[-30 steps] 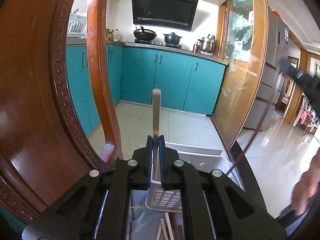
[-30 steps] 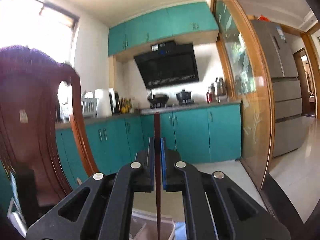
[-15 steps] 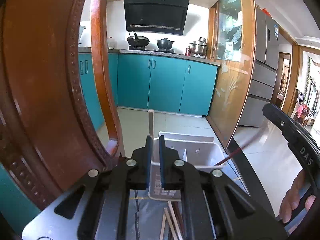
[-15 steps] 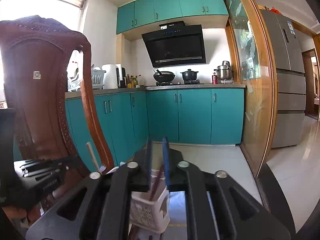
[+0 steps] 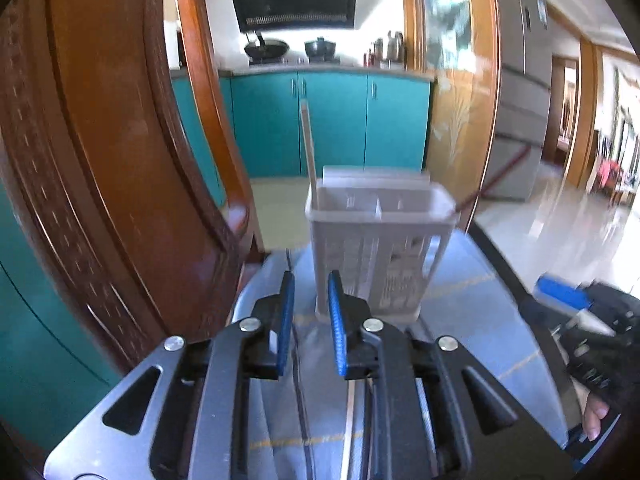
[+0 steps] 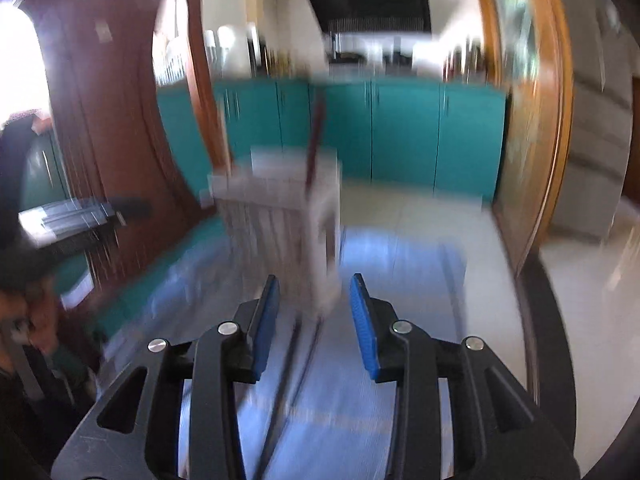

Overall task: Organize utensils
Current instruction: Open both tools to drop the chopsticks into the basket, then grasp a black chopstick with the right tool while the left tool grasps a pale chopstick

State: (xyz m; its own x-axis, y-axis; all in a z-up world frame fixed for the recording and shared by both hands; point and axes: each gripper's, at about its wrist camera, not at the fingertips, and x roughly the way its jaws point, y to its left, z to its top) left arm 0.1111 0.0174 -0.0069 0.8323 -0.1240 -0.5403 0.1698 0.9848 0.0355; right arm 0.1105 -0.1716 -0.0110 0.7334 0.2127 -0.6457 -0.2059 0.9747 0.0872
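The left wrist view is sharp: the left gripper [image 5: 310, 320] has its jaws spread and holds nothing, and just beyond it a white slotted utensil holder [image 5: 380, 256] stands upright, with a pale chopstick [image 5: 308, 148] in its left compartment and a dark red chopstick [image 5: 496, 180] leaning out over its right rim. The right wrist view is badly blurred, yet shows the right gripper [image 6: 314, 320], jaws spread wide and empty, near the same holder. The holder stands on a blue-grey cloth-covered table [image 5: 472, 312] beside a carved wooden chair [image 5: 120, 160], with teal kitchen cabinets [image 5: 332, 120] far behind.
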